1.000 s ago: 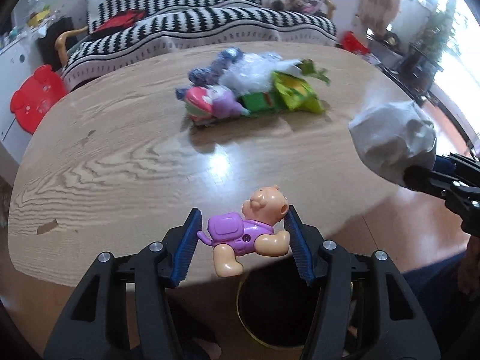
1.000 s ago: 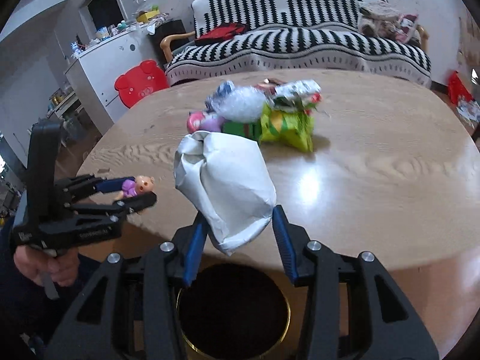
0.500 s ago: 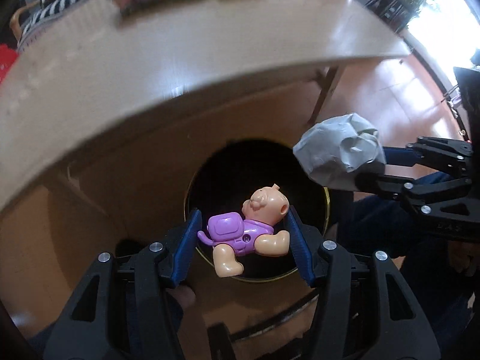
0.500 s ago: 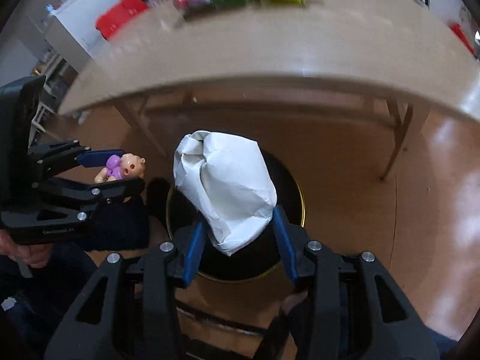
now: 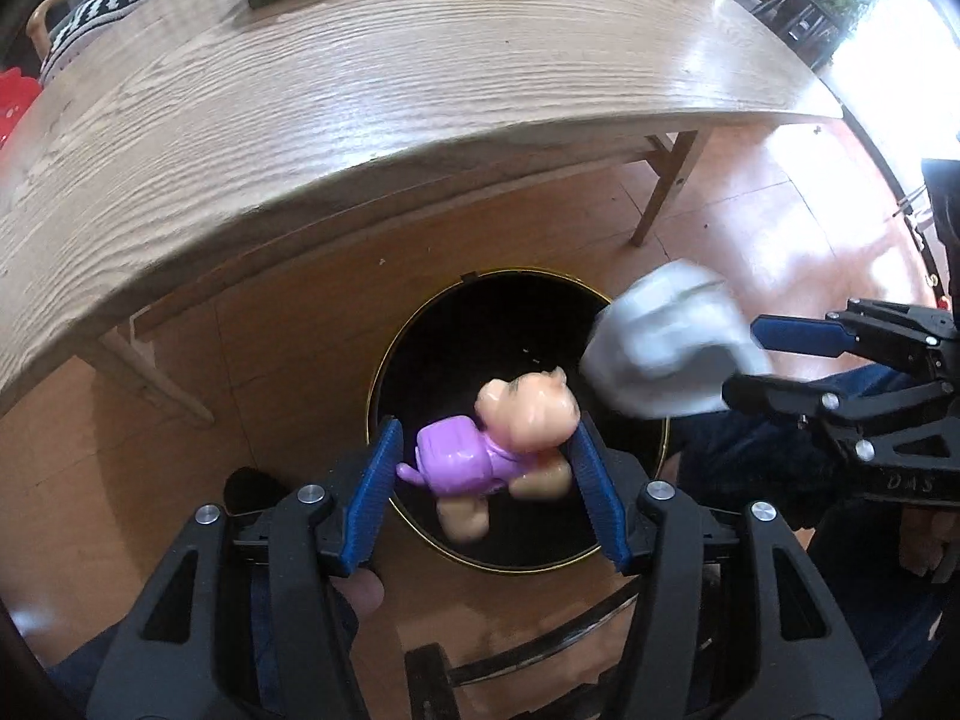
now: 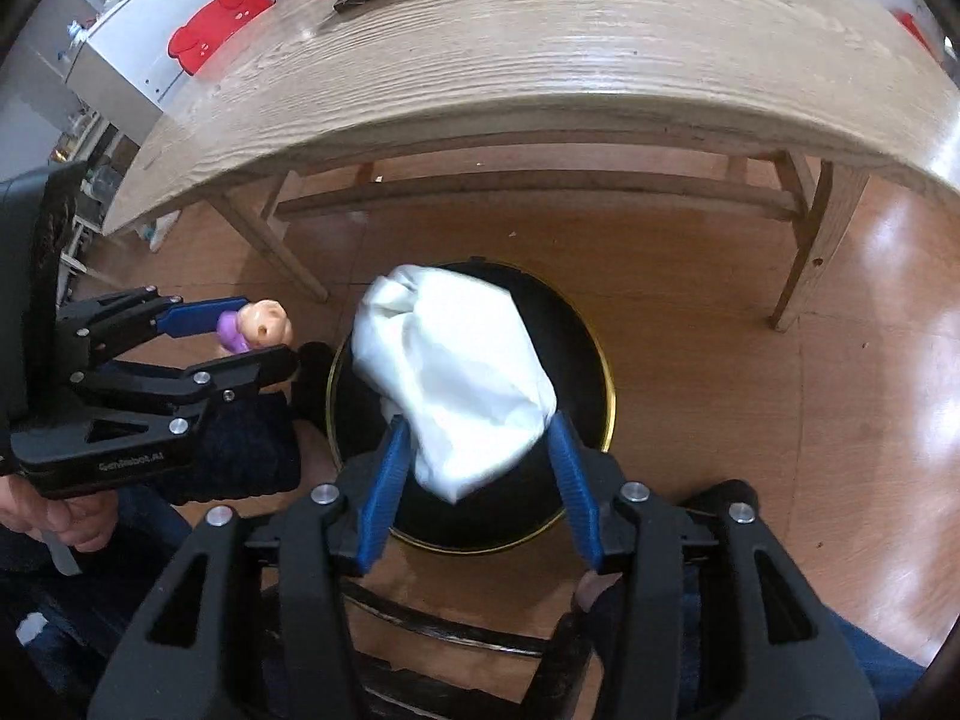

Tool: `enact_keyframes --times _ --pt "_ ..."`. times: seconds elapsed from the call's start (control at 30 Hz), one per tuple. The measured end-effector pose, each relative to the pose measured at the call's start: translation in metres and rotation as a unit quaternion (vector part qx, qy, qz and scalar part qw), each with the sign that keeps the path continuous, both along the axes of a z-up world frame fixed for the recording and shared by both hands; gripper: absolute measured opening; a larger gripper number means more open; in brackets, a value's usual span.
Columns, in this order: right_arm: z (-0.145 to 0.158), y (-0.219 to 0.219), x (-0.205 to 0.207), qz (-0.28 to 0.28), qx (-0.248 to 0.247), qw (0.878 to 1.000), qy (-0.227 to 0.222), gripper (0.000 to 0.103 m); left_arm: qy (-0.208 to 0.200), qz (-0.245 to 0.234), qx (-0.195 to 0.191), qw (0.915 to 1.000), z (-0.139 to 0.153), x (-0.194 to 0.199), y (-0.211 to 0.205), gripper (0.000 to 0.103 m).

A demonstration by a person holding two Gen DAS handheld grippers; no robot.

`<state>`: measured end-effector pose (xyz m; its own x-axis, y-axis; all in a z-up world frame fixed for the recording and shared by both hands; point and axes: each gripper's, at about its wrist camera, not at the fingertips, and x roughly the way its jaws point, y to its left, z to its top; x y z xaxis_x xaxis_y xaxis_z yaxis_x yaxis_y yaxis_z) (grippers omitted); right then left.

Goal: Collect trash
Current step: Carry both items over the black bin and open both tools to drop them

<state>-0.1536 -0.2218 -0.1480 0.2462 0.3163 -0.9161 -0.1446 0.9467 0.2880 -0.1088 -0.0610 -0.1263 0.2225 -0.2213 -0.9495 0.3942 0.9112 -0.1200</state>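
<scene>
Above the round, gold-rimmed black bin [image 5: 420, 348], the left gripper [image 5: 486, 498] is opening around a glossy plastic pig toy [image 5: 498, 444]; the right gripper [image 6: 480, 474] is opening, releasing a crumpled white paper wad [image 6: 456, 372].

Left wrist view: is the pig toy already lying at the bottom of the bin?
No. The pig toy sits between the opening left tongs, above the bin.

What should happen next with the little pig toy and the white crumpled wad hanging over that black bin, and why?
Probably just finish letting go. Both the left gripper and the right gripper hang over the black bin, jaws opening. The pig toy and the white wad look blurred between the blue pads, seemingly already slipping, so widening the jaws should drop both inside.
</scene>
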Motion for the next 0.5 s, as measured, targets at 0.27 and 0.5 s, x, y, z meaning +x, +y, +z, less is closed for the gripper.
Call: enact_keyframes --times 0.27,0.5 --pt "0.02 -0.009 0.003 -0.025 0.01 0.999 -0.032 0.079 -0.019 -0.004 -0.011 0.9998 0.015 0.001 -0.003 0.084" --pt "0.071 -0.025 0.025 -0.052 0.009 0.993 -0.11 0.085 -0.084 0.012 -0.044 0.9954 0.066 0.019 0.004 0.092"
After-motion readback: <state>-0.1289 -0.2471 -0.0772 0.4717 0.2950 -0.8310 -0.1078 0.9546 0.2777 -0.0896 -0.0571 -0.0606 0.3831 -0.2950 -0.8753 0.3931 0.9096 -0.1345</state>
